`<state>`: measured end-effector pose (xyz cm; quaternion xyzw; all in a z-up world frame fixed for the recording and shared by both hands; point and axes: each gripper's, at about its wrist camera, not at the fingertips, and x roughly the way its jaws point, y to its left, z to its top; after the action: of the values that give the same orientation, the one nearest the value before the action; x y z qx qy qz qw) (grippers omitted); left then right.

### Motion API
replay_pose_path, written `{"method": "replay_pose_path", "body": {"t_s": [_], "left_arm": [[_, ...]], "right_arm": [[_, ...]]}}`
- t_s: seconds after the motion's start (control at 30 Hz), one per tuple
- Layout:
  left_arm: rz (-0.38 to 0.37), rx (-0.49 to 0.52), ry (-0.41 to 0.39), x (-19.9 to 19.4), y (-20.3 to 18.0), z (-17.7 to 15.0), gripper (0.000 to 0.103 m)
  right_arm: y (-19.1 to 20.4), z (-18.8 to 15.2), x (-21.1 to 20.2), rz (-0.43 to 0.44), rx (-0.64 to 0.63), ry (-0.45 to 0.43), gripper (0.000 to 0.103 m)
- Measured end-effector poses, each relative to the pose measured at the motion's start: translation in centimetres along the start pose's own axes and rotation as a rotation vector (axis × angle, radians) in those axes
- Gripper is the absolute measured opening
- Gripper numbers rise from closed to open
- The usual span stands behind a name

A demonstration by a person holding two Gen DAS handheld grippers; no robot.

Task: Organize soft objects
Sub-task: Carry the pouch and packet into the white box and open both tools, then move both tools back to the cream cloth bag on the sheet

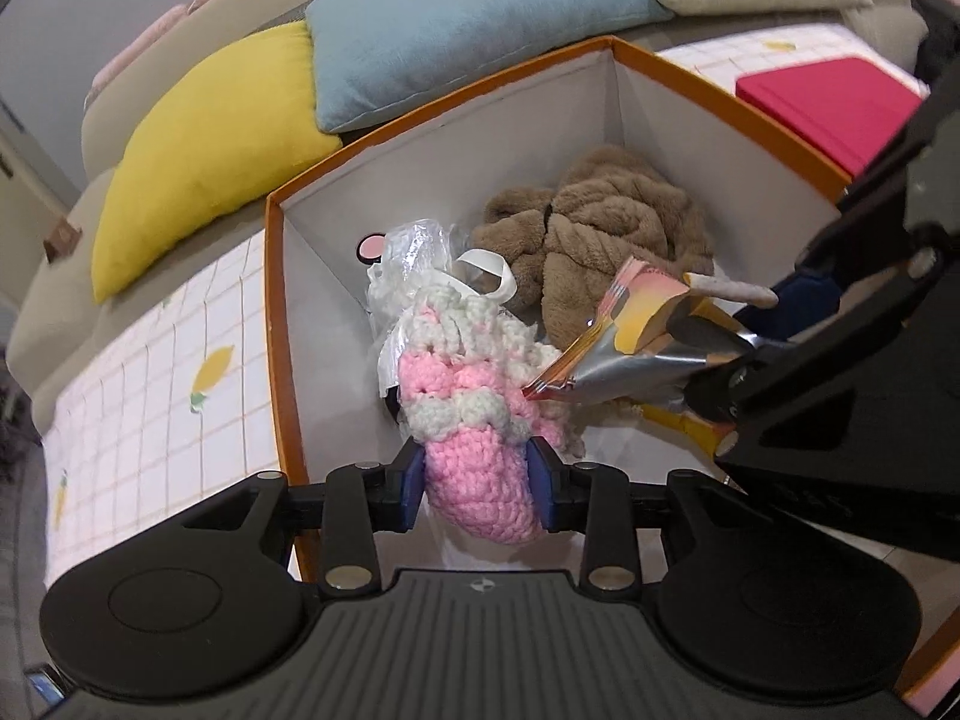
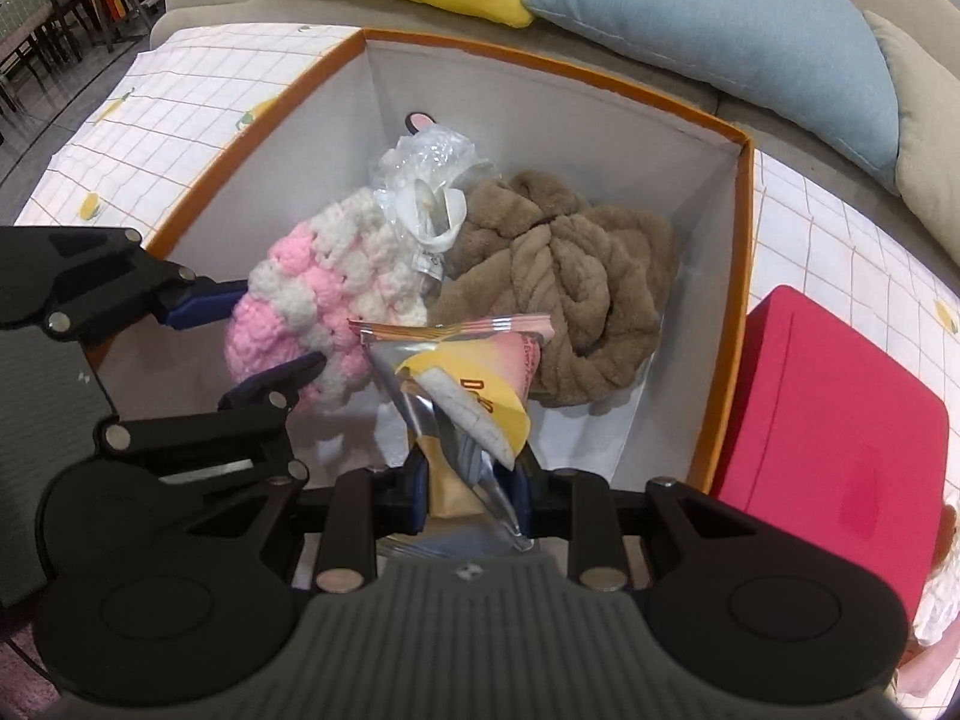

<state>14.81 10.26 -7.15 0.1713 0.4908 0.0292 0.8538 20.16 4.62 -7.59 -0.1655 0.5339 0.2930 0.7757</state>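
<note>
The orange-rimmed cardboard box with white inner walls (image 1: pixel 690 69) sits on a surface covered by a white checked cloth with lemon prints (image 1: pixel 168 360). Over the box's near side, the left gripper (image 1: pixel 477 474) pinches a pink-and-white crocheted yarn pouch (image 1: pixel 474 420) between its blue pads. Beside it, the right gripper (image 2: pixel 471 489) squeezes a crumpled silver, yellow and pink foil snack packet (image 2: pixel 462 384), though what else sits in that grip is hard to make out. Deeper in the box lie a brown plush knotted bundle (image 2: pixel 576 288) and a crinkled clear plastic bag (image 2: pixel 429 159). Just outside the box's right wall stands a red box (image 2: pixel 840 414).
</note>
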Motion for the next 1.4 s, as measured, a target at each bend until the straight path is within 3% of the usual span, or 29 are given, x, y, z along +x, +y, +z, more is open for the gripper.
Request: {"method": "replay_pose_path", "body": {"t_s": [0.27,0.4,0.5,0.57,0.63,0.83,1.0,1.23,1.4], "left_arm": [[0.044,0.099,-0.004,0.0,-1.1,-0.6,0.056],[0.05,0.127,-0.004,-0.4,-1.3,-0.6,0.071],[0.051,0.149,-0.008,-0.7,-1.0,-0.6,0.075],[0.061,0.155,-0.008,-1.1,-0.7,-0.5,0.077],[0.056,0.146,-0.017,-1.7,-0.4,-0.4,0.078],[0.027,0.008,-0.083,-4.9,0.7,-0.6,0.078],[-0.025,-0.153,-0.216,-9.1,1.2,-1.4,0.078],[-0.104,-0.26,-0.368,-14.0,-0.2,-2.1,0.078],[-0.235,-0.334,-0.42,-15.4,-1.9,-2.9,0.078]], "right_arm": [[0.4,-1.0,0.0,-0.011,-0.075,0.002,0.031],[0.4,-0.8,-0.3,-0.003,-0.093,0.019,0.034],[0.6,-0.5,-0.7,0.007,-0.104,0.029,0.04],[0.4,-0.3,-1.2,0.007,-0.103,0.031,0.055],[0.2,-0.1,-2.1,0.004,-0.099,0.014,0.064],[-0.8,-0.3,-6.6,0.002,-0.072,-0.085,0.065],[-2.0,-2.1,-10.8,-0.036,-0.011,-0.221,0.072],[-3.2,-8.2,-15.3,-0.088,0.09,-0.403,0.073],[-4.5,-13.8,-17.4,-0.12,0.177,-0.495,0.073]]}}
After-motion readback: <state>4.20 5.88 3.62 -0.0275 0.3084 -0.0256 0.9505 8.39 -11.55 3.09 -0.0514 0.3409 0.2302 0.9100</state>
